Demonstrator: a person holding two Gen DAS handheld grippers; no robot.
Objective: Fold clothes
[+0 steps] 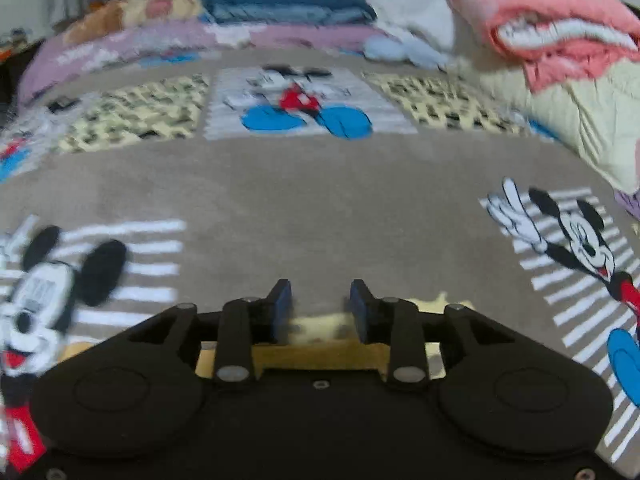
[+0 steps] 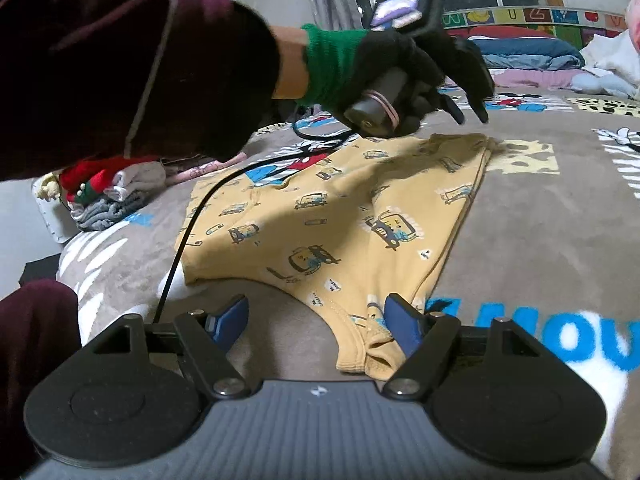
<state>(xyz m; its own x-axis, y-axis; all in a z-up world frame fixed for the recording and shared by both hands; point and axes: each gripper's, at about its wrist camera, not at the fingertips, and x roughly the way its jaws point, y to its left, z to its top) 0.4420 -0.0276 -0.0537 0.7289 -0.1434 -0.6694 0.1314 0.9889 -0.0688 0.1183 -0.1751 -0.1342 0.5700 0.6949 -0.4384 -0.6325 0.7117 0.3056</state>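
The right gripper (image 2: 316, 320) gapes, empty, at the near sleeve cuff of the yellow car-print shirt (image 2: 320, 216). The left gripper (image 1: 320, 304), part-open, grips nothing beyond its far edge. Folding looks half done.

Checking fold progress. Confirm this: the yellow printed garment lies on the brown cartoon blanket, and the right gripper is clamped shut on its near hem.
Not quite. The right gripper is open, not clamped: the right wrist view shows its fingers spread, with the hem beside one finger. The yellow garment does lie on the brown cartoon blanket.
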